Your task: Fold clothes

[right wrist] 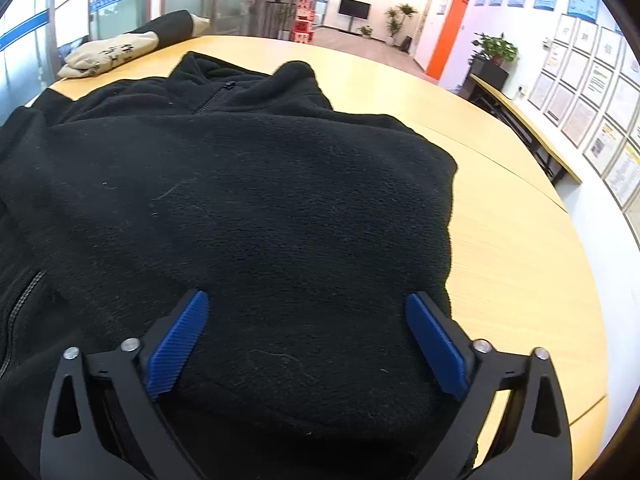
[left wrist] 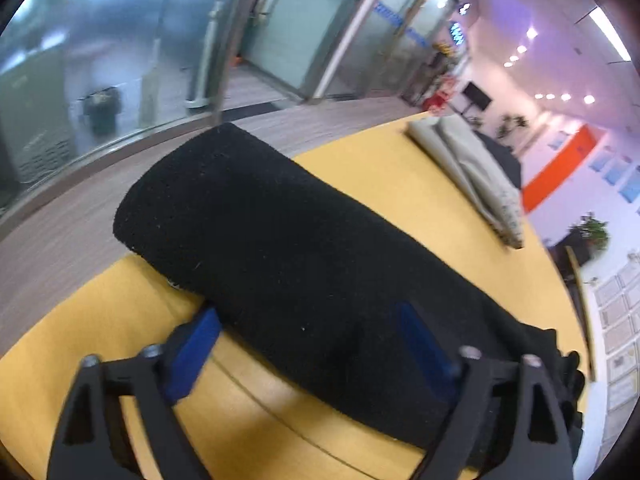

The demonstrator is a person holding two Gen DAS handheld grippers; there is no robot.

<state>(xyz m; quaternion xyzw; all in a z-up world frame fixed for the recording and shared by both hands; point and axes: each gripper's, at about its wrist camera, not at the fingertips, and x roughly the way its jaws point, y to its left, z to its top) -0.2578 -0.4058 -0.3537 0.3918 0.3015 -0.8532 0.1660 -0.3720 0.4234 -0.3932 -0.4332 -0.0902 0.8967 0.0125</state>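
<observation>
My right gripper (right wrist: pixel 306 340) and left gripper (left wrist: pixel 308 344) were both spread wide, holding nothing. The black jacket (right wrist: pixel 240 200) stretched away right under them.

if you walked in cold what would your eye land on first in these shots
The black fleece jacket dominates, spread over the near part of the yellow wooden table with its zipper facing up. Both the left gripper and the right gripper stand open just above it, blue pads wide apart. At the table's far edge lies a folded beige garment, and an orange door stands out in the office behind.
</observation>
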